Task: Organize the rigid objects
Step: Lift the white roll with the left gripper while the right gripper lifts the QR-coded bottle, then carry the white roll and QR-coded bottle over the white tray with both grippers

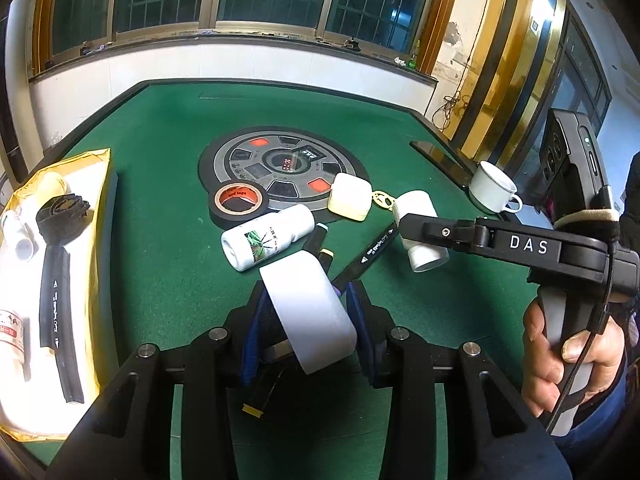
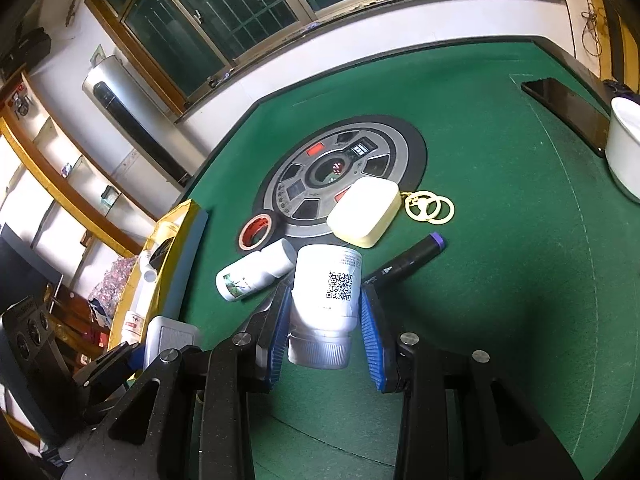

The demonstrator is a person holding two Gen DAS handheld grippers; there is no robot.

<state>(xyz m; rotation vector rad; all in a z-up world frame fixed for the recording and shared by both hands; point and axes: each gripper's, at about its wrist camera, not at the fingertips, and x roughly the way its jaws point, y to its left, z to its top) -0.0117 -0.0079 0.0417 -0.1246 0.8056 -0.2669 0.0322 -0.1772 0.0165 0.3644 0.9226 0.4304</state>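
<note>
In the left wrist view my left gripper (image 1: 308, 292) is shut on a white roll (image 1: 312, 320), which stands on edge between the blue pads above the green table (image 1: 168, 264). My right gripper (image 2: 326, 288) is shut on a white bottle with a QR code (image 2: 326, 292), its ribbed cap towards the camera. From the left wrist view, the right gripper (image 1: 412, 228) and its bottle (image 1: 424, 248) sit to the right, with a hand on the handle. A yellow-rimmed tray (image 1: 102, 216) at the left holds white bottles and a black strap.
On the felt lie a black tape roll (image 1: 238, 200), a green-labelled white bottle (image 1: 266, 238), a cream case (image 1: 349, 202), yellow key rings (image 2: 430, 208) and a black marker (image 2: 404, 262). A white cup (image 1: 492, 188) and a phone (image 2: 568, 112) sit at the right edge.
</note>
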